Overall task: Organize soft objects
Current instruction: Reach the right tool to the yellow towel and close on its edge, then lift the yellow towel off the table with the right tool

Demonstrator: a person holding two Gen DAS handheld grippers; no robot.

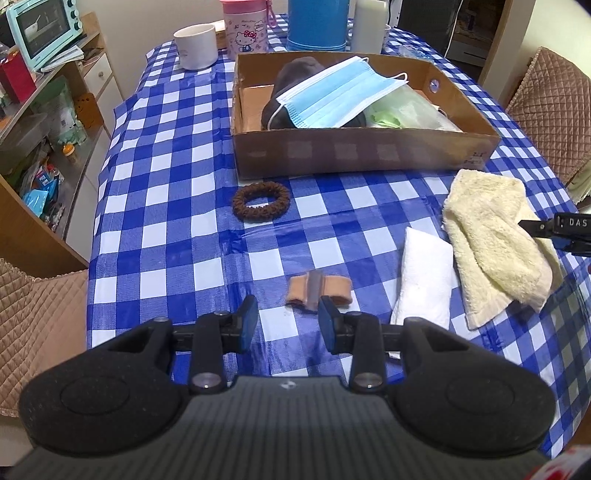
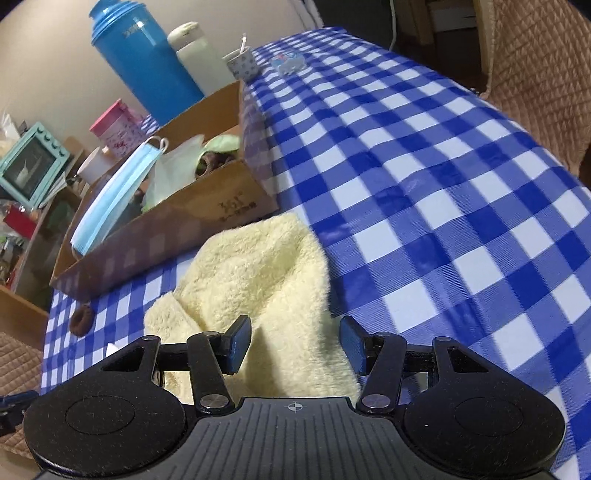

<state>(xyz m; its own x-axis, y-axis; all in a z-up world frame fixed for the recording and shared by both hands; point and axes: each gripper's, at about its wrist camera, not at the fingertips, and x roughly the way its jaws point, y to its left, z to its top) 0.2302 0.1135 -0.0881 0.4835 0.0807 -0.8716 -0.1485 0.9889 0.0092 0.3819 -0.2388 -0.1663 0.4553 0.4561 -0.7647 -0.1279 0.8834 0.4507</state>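
Observation:
On the blue checked tablecloth lie a pale yellow towel [image 1: 491, 236], a white folded cloth [image 1: 424, 280], a brown hair scrunchie [image 1: 260, 201] and a small beige pad with a grey strip [image 1: 317, 291]. The cardboard box [image 1: 362, 155] behind them holds a blue face mask [image 1: 332, 96], a dark soft item and a clear bag with green in it. My left gripper [image 1: 288, 321] is open just short of the beige pad, and nothing sits between its fingers. My right gripper [image 2: 295, 343] hovers open over the yellow towel [image 2: 258, 266], whose near part lies between and below the pads.
A white mug [image 1: 195, 46], a pink canister [image 1: 245, 27], a blue flask [image 1: 317, 24] and a white bottle [image 1: 369, 26] stand behind the box. Quilted chairs [image 1: 554, 107] flank the table. A shelf with a mint toaster oven [image 1: 40, 31] is on the left.

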